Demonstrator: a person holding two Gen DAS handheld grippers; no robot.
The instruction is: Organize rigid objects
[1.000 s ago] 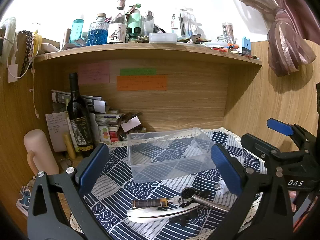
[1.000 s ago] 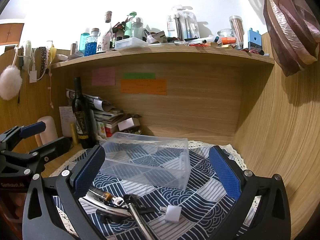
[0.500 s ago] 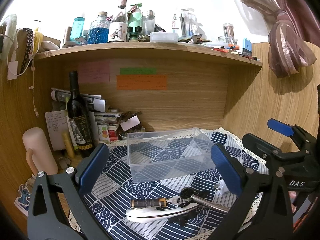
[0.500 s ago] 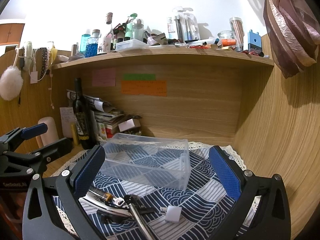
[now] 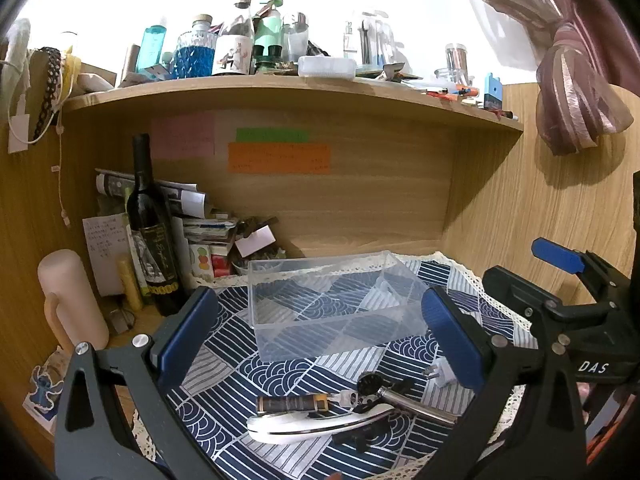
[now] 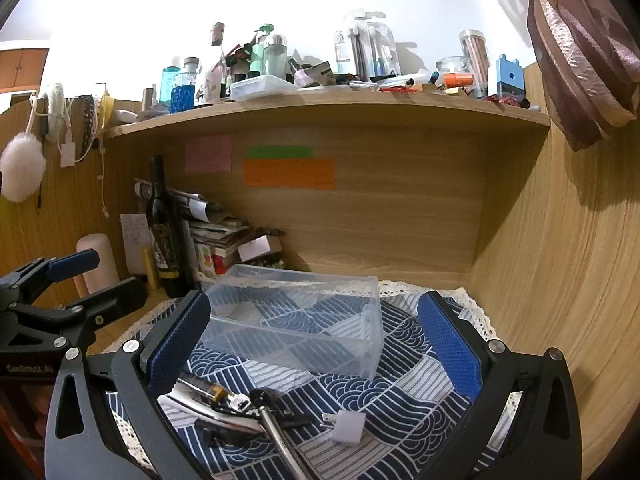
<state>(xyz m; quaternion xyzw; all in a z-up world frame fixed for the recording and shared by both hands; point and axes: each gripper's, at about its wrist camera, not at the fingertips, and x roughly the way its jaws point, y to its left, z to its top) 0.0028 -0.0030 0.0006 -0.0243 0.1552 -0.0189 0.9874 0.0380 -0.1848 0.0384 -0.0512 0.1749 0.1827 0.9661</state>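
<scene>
A clear plastic divided box (image 5: 332, 300) stands empty on the blue patterned cloth (image 5: 224, 352); it also shows in the right wrist view (image 6: 296, 324). In front of it lies a small pile: a white curved handle (image 5: 316, 426), a brown lighter-like bar (image 5: 292, 403), a metal rod (image 6: 280, 436) and black clips. A white plug adapter (image 6: 349, 427) lies to the right of the pile. My left gripper (image 5: 320, 344) is open above the pile. My right gripper (image 6: 316, 344) is open, beside it on the right.
A dark wine bottle (image 5: 152, 236), stacked papers and small boxes (image 5: 208, 240) and a pink cylinder (image 5: 70, 300) crowd the back left. A cluttered shelf (image 5: 288, 88) runs overhead. A wooden wall (image 6: 560, 280) closes the right side.
Both views have shifted only slightly; the grippers stay open and nothing on the cloth has moved.
</scene>
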